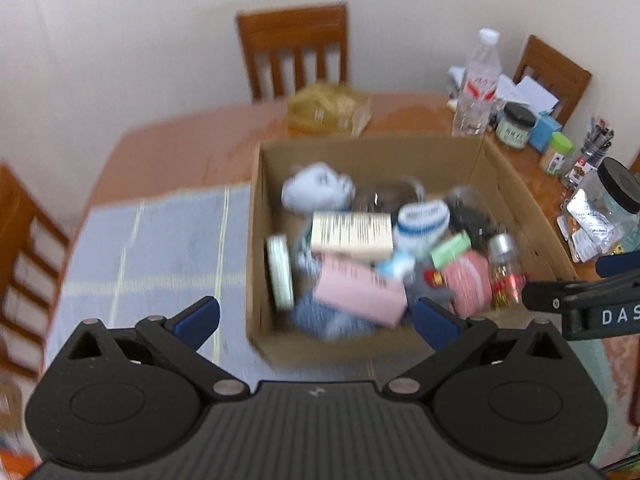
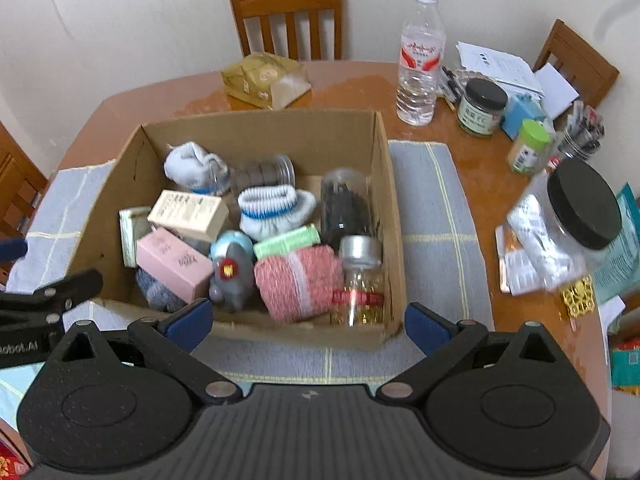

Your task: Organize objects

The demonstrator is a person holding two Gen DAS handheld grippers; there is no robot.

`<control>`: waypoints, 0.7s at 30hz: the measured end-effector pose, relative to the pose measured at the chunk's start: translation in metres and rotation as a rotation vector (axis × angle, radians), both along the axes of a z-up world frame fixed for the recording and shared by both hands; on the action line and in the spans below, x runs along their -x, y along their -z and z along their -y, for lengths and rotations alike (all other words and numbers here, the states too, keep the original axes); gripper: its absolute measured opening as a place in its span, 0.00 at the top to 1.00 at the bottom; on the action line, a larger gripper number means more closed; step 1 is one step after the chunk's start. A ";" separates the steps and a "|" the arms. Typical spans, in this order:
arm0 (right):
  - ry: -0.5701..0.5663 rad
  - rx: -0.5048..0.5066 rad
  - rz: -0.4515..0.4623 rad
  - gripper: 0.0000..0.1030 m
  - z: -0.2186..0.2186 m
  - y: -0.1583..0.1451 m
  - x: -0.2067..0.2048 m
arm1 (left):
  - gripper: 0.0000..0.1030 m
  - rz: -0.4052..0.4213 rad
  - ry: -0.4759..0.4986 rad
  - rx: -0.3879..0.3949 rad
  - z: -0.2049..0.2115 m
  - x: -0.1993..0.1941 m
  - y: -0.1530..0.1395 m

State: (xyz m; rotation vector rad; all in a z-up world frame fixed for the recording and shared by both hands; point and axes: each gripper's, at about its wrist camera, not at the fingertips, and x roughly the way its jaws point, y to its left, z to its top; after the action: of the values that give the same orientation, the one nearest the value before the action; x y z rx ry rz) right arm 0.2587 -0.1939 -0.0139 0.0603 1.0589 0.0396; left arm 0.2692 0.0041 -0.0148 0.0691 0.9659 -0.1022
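A round brown wooden table [image 2: 472, 168] is bearing a pale blue checked cloth mat [image 2: 432, 216], and on the mat an open brown cardboard box [image 2: 256, 128] is sitting, its flaps out of the way. The box is holding a mixed heap: a clear plastic jar of dark contents [image 2: 344, 208] lying on its side, a rolled pink knitted sock [image 2: 300, 284] against the near wall, a white sock with a blue stripe [image 2: 276, 208] in the middle, a cream rectangular carton [image 2: 188, 214] leaning over a pink rectangular carton [image 2: 172, 262], a grey and blue toy figure [image 2: 232, 268], and a small glass bottle with a silver cap [image 2: 360, 272] standing in the near right corner.

Outside the box, a clear plastic water bottle [image 2: 420, 56], a large clear jar with a black lid [image 2: 576, 216] and a small green-capped jar [image 2: 528, 146] are standing along the right of the table.

The left gripper [image 1: 316, 316] is hovering above the box's near edge with its blue pads spread wide and nothing between them; the right gripper [image 2: 308, 322] is likewise hanging released and bare over the near wall.

Judging progress, this scene is fitting two stages: a box being filled from the table, or one being emptied for sorting. The pictures are not settling which.
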 end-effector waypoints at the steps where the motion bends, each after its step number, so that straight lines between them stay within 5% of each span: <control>1: 0.011 0.007 0.000 0.00 0.000 0.000 0.003 | 0.01 -0.022 -0.022 0.009 -0.002 0.003 0.002; 9: 0.042 -0.007 -0.029 0.00 -0.006 -0.004 0.026 | 0.01 -0.121 -0.104 0.042 -0.007 0.020 0.003; 21: 0.013 -0.002 -0.031 0.00 -0.013 -0.019 0.036 | 0.01 -0.088 -0.109 0.012 -0.002 0.031 -0.017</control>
State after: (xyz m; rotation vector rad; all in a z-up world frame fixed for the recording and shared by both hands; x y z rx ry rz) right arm 0.2226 -0.1813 0.0046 0.0698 1.0895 0.0277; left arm 0.2383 0.0062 0.0025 0.0014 1.0553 -0.0110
